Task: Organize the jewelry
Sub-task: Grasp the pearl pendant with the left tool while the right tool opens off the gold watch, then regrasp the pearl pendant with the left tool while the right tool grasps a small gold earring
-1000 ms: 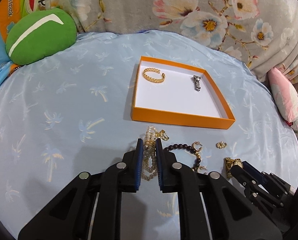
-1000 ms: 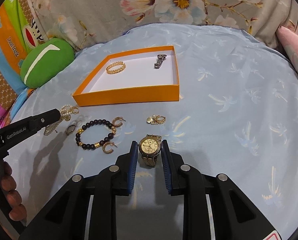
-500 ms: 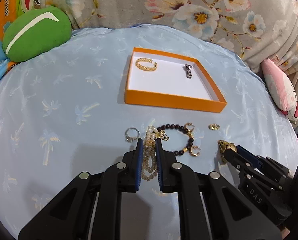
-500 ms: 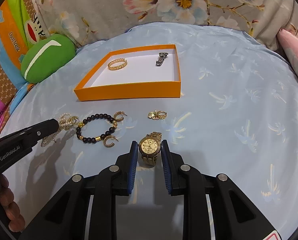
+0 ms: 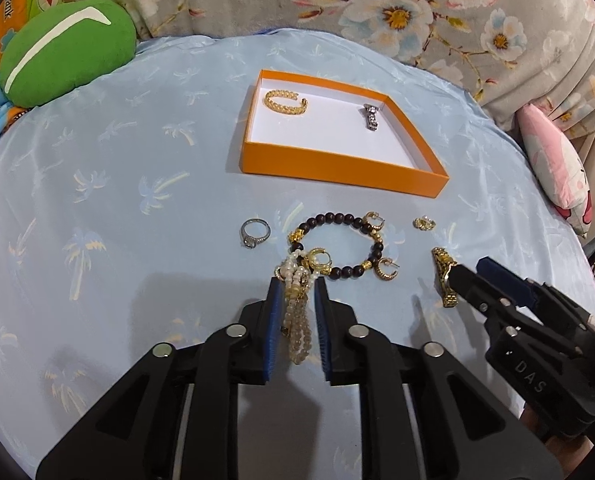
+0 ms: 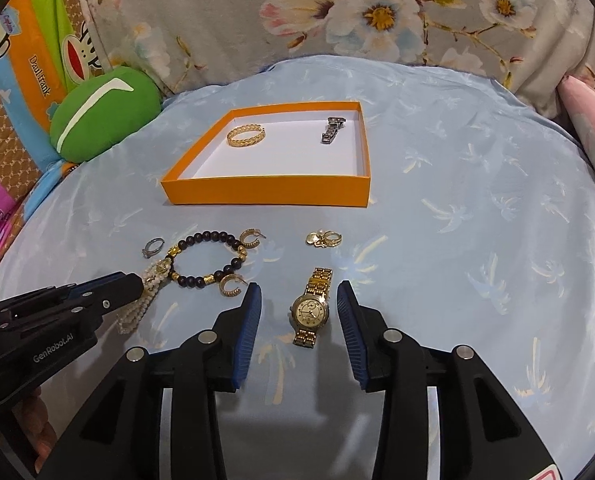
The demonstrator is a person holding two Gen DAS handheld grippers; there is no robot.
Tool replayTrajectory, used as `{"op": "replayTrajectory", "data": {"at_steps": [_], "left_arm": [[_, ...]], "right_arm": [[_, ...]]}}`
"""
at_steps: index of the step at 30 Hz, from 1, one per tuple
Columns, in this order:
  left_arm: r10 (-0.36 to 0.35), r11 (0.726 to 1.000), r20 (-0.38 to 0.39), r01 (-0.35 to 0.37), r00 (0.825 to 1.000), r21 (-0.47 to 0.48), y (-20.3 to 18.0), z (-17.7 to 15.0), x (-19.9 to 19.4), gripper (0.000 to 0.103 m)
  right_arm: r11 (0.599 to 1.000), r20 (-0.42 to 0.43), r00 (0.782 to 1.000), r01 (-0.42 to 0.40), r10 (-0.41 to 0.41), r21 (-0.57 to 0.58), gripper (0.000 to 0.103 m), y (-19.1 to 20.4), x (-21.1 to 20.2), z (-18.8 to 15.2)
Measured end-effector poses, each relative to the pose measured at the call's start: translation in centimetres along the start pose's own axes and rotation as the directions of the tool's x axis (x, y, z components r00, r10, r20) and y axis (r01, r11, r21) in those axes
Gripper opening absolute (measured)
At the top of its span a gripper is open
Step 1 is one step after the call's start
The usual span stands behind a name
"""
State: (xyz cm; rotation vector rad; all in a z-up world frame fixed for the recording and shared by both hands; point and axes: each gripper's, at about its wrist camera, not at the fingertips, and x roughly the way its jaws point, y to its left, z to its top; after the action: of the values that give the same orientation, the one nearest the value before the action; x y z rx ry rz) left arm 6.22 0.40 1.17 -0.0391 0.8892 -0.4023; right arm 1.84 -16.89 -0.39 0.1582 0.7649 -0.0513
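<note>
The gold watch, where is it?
In the right wrist view the gold watch lies flat on the blue cloth between the right gripper's open jaws, below the small gold earrings.

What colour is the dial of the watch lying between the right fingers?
Pale gold, on the watch; right wrist view shows it best.

Both wrist cameras look steeply down, close, sharing the orange tray [image 5: 339, 168].
</note>
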Motion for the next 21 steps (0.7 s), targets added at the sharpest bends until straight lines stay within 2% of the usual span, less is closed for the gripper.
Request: {"op": "replayTrajectory", "data": {"at_steps": [2, 8, 16, 21], "left_arm": [[0.005, 1.000, 0.014, -0.005, 1.000, 0.000, 0.1, 0.1, -0.5, 0.025], [0.044, 0.999, 0.003, -0.044, 0.999, -0.023, 1.1, 0.4, -0.1, 0.025], [0.055, 0.997, -0.003, -0.055, 0.998, -0.061, 3.2, 0.1, -0.3, 0.025], [0.061, 0.996, 0.000, -0.061, 0.998, -0.064, 3.9, 0.0, -0.5, 0.025]], "right_arm": [[0.999, -0.009, 0.999, -0.040, 0.040, -0.013, 0.037, 0.7, 0.0, 0.1], [0.984, -0.062, 0.984, -0.172, 0.168, -0.055, 0.023, 3.9, 1.2, 0.6], [0.969, -0.111, 0.965, -0.244, 0.238, -0.046, 0.021, 6.0, 3.8, 1.7], [0.967, -0.146, 0.958, -0.254, 0.246, -0.036, 0.021, 6.7, 5.4, 2.1]]}}
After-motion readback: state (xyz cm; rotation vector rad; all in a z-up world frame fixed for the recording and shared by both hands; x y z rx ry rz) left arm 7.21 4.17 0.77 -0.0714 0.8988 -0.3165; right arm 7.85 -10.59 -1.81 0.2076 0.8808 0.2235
